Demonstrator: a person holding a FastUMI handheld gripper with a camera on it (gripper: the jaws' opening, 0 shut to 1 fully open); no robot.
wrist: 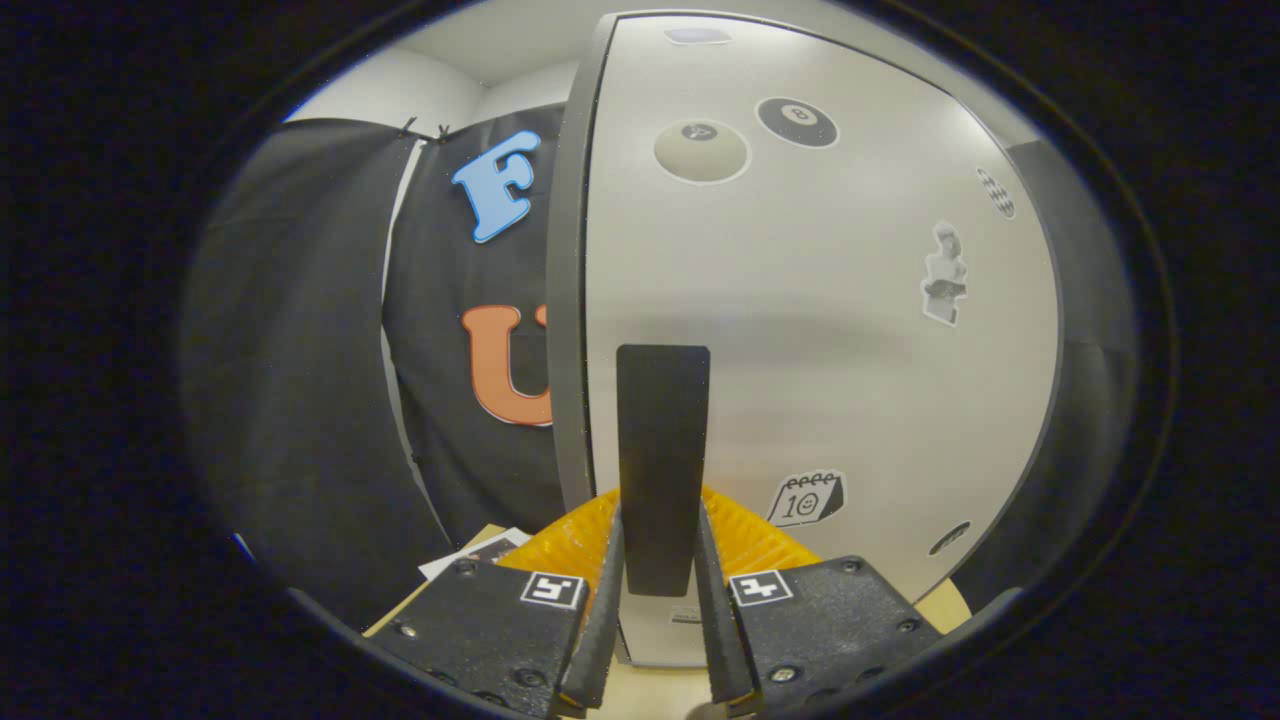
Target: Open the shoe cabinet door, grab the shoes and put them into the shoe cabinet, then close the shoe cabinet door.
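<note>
Gripper view, left to right: black cloth wall (300, 350) hung behind, with some paper (480, 550) low beside the left finger. Pale counter (650, 690) lay beneath the fingers. Shoe cabinet door (820, 330), pale with a grey edge and several stickers (805, 497), stood close ahead. Its dark upright handle (662, 460) sat between the fingers; the gripper (660, 560) was clenched on the handle, both fingers pressing its lower sides. Shoes could not be made out.

Soft, even light, sharp focus, strong fisheye bending at the edges.
</note>
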